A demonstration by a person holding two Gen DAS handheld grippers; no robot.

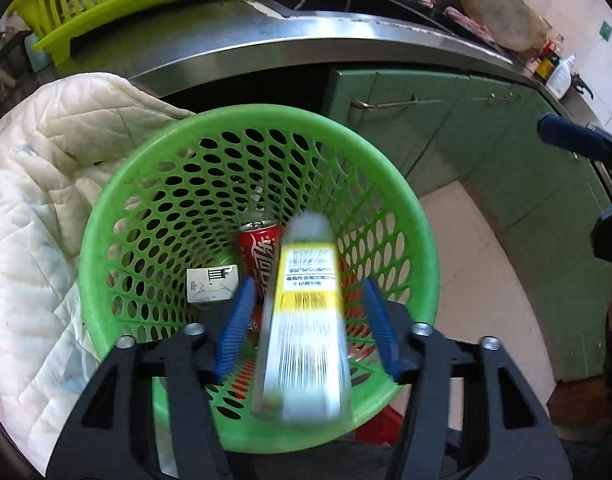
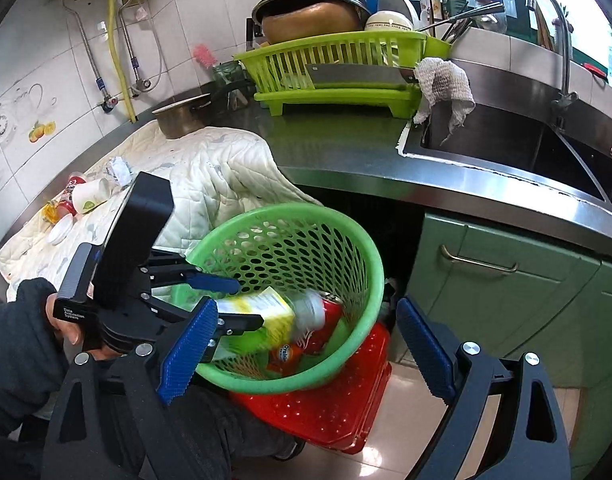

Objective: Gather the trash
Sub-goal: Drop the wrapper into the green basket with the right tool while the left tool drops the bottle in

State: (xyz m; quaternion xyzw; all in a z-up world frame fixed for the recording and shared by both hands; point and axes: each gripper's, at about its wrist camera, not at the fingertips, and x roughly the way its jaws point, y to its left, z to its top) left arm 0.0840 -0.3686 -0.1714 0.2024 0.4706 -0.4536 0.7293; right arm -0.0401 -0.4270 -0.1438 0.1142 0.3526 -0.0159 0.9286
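The left gripper (image 1: 306,320) hangs over the green basket (image 1: 145,168), which fills the middle of the left wrist view. Its blue pads (image 1: 235,328) stand apart, and the plastic bottle (image 1: 306,312) with the yellow label lies between them, blurred, with a gap showing on both sides, so the pads do not press on it. No earlier picture is here, so I say only that the tongs are apart around the bottle.

Deeper in the basket, just above the bottle in the frame, lies a red cola can (image 1: 259,252), and to its left a small white carton (image 1: 211,284) rests against the perforated wall. In the right wrist view the same bottle (image 2: 265,320) sits low in the centre, tilted with its cap toward the can (image 2: 326,324), and an orange wrapper (image 2: 283,354) lies beneath them.

The basket (image 2: 358,240) stands on a red stool (image 2: 334,400) at lower centre. The right gripper (image 2: 306,356) is in the foreground at the bottom of that frame, its blue pads wide apart and nothing between them. A hand (image 2: 63,324) in a dark sleeve holds the left gripper's handle at lower left.

On the quilted cloth (image 2: 209,168) at left, upper part of the frame, lie a paper cup (image 2: 91,196) on its side and a crumpled paper (image 2: 119,170).
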